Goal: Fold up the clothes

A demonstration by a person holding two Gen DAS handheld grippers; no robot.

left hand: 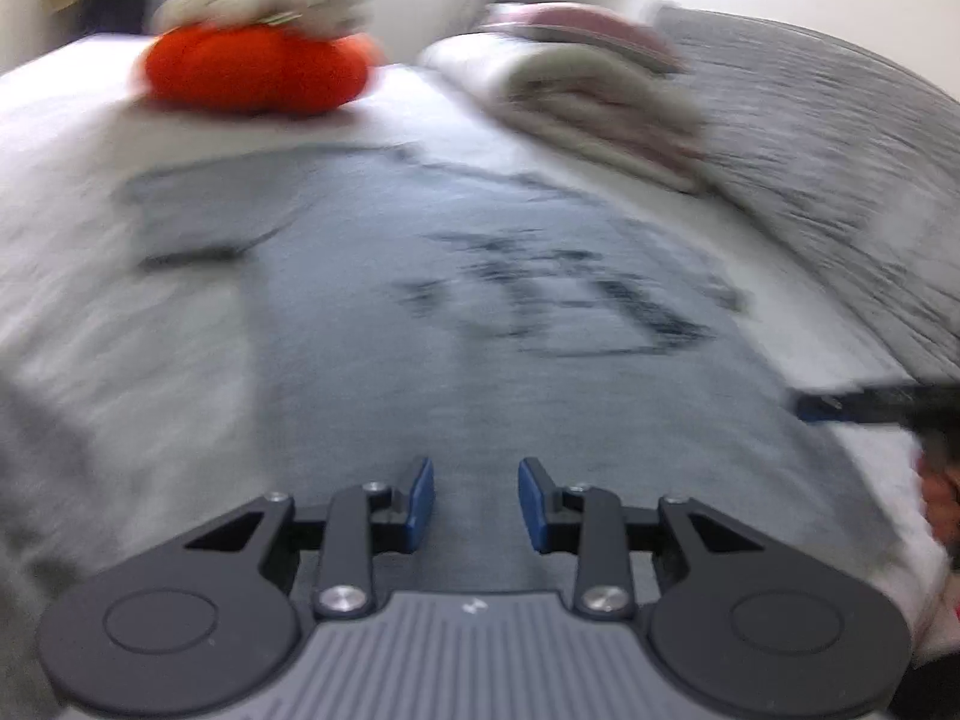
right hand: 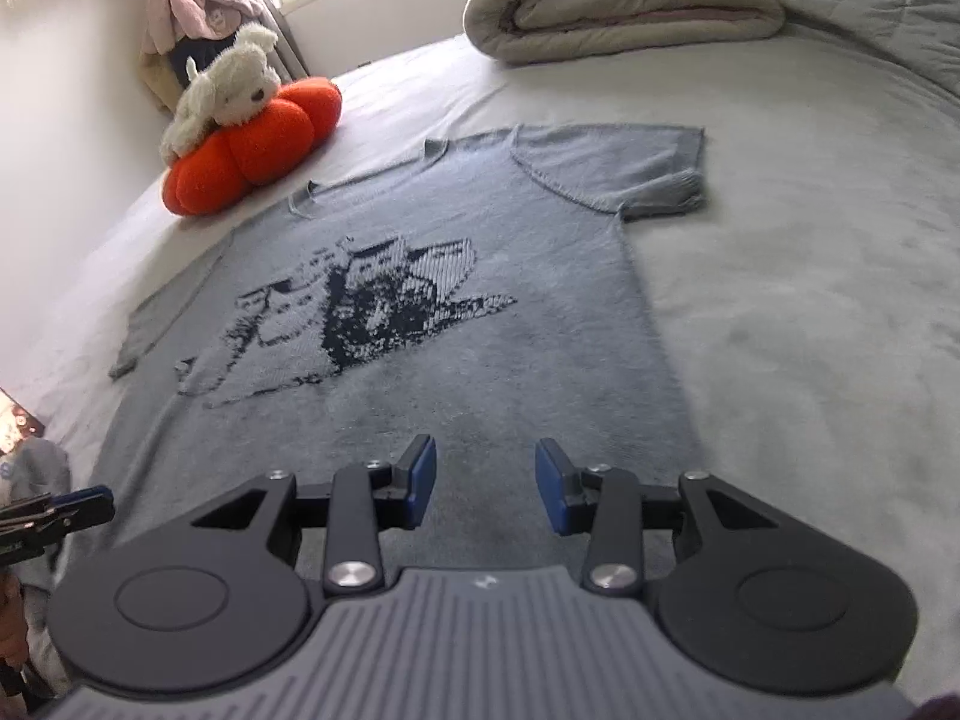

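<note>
Two grippers, left [left hand: 475, 504] and right [right hand: 485, 489], jaws spread, hover over grey T-shirt [right hand: 420, 312] flat on bed [right hand: 810, 300].

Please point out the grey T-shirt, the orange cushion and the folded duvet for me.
grey T-shirt [right hand: 420, 420]: right wrist view, plain body below the print.
orange cushion [right hand: 258, 147]: right wrist view, front lobe.
folded duvet [right hand: 630, 6]: right wrist view, folded side.

No readable text shows; the T-shirt [right hand: 420, 312] bears only a dark picture.
</note>
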